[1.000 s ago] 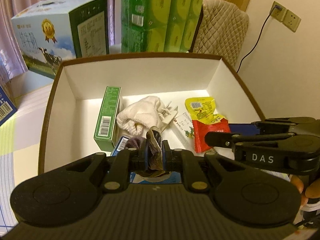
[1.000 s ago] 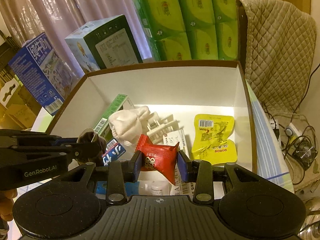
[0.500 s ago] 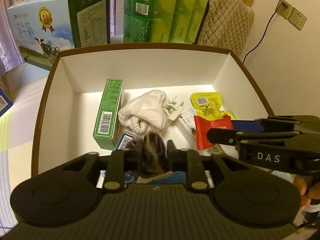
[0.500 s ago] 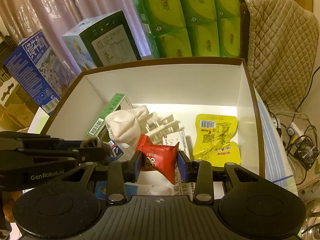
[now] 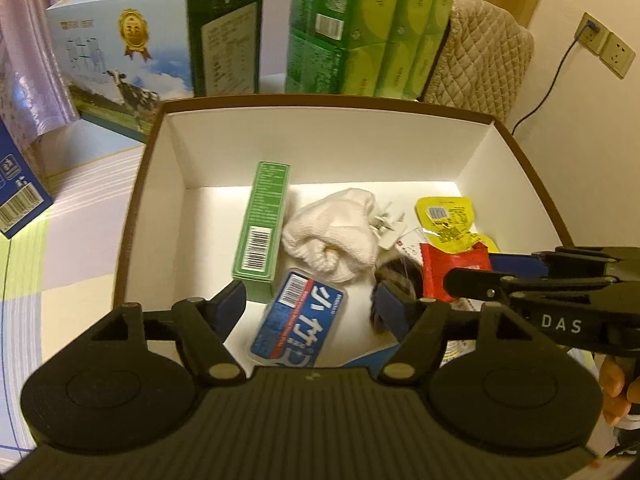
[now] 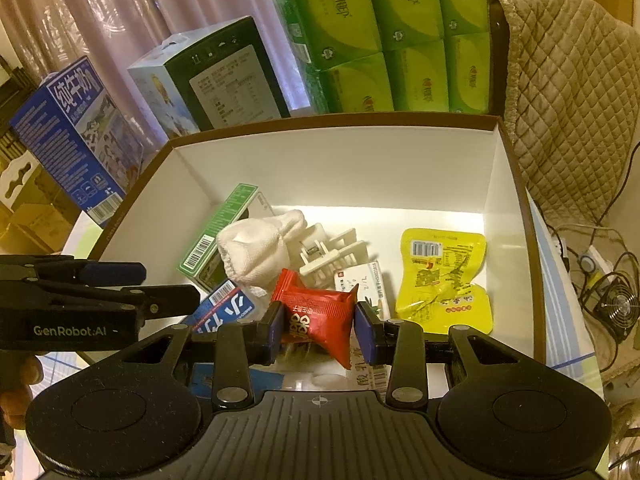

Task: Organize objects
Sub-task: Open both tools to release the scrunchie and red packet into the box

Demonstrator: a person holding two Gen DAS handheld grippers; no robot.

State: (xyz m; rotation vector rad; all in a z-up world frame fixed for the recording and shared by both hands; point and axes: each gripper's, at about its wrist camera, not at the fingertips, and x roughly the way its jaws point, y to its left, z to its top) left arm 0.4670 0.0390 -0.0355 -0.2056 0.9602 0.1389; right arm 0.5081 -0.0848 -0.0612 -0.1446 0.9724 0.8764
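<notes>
A white box with a brown rim (image 5: 320, 100) holds mixed items. My left gripper (image 5: 313, 304) hangs open over its near side, above a blue tissue pack (image 5: 298, 320). A dark brown fuzzy item (image 5: 398, 278) lies loose just beside its right finger. My right gripper (image 6: 320, 330) is shut on a red snack packet (image 6: 316, 312) over the box's (image 6: 340, 120) near edge. In the left wrist view that gripper (image 5: 472, 268) comes in from the right with the red packet (image 5: 444, 264). The open left gripper (image 6: 168, 285) shows at the left of the right wrist view.
Inside the box lie a green carton (image 5: 262, 220), a white cloth bundle (image 5: 340, 232), a white plastic clip (image 6: 332, 252), a paper card (image 6: 360, 284) and a yellow snack pouch (image 6: 444, 272). Milk cartons (image 6: 72, 136), green tissue packs (image 6: 384, 32) and a quilted chair (image 6: 568, 100) stand behind.
My left gripper has opened and let go of the dark fuzzy item, which now rests in the box, and it has pulled up and back. The right gripper keeps the red packet.
</notes>
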